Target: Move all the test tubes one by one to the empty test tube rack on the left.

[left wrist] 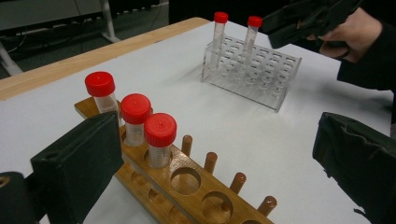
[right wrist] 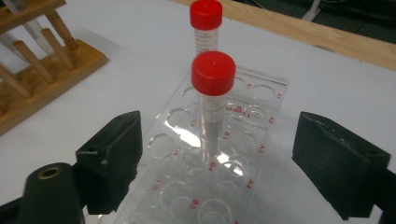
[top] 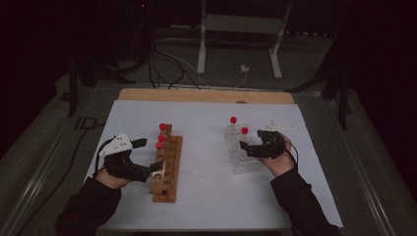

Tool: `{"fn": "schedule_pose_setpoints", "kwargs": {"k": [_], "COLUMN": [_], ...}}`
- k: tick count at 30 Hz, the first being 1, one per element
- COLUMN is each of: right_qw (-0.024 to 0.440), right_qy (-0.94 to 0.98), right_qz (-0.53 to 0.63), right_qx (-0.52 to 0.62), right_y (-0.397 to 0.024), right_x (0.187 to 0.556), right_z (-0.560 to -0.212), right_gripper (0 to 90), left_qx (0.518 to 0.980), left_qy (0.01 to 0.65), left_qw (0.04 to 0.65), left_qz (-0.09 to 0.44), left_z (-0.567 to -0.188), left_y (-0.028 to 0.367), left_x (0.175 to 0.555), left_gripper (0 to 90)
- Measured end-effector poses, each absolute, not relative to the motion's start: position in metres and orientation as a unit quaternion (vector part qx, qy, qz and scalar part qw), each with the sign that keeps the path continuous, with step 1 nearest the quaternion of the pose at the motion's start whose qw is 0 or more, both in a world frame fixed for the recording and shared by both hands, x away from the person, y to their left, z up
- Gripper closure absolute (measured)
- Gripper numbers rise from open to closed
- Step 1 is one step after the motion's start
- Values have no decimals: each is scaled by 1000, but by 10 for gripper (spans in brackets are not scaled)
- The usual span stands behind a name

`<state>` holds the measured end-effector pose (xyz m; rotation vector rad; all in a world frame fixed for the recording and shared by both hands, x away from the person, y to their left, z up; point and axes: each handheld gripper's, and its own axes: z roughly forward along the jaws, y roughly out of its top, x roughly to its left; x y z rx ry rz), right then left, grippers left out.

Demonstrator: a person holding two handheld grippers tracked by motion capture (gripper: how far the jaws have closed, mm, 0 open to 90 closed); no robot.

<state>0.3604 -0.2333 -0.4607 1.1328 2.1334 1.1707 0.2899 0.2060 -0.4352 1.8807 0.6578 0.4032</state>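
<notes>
The nearer red-capped tube [right wrist: 212, 100] stands upright in the clear rack [right wrist: 261, 154], long axis vertical, cap up. The right gripper [right wrist: 215, 163] stands spread around it, untouching. The left gripper [left wrist: 210, 172] is spread beside the wooden rack [left wrist: 196, 186].

You wear dark long sleeves on both arms, the cuffs ending at your wrists. Your left gripper [top: 158, 166] is a black, blocky handheld tool with a pale grey three-cornered plate [top: 116, 144] dotted with small dark holes on top, and a thin black cable [top: 102, 150] loops off its back. Your right gripper [top: 243, 146] is the same matte black build, with a black cable curving by your hand. Its fingers [right wrist: 112, 158] are thick, rectangular black pads, scuffed at the edges, with a brass-ringed screw hole [right wrist: 49, 173] in the mount below.
</notes>
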Motion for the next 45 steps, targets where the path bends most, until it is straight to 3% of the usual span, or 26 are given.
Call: {"fn": "schedule_pose_setpoints", "kwargs": {"k": [11,25,45], "right_qw": [218,225,253], "right_qy": [782,791,778], "right_qz": [418,410,428], "right_qx": [407,394,385], "right_y": [-230,-222,-225], "right_x": [373,377,361], "right_z": [-469,-475,-448], "right_gripper": [510,742,757], "left_qx": [790,792,793], "left_qy": [273,274,271], "left_qw": [523,521,521], "left_qz": [166,164,162], "left_z": [-435,-436,-434], "left_y": [205,206,206], "left_x": [290,290,290], "left_gripper": [23,23,23]}}
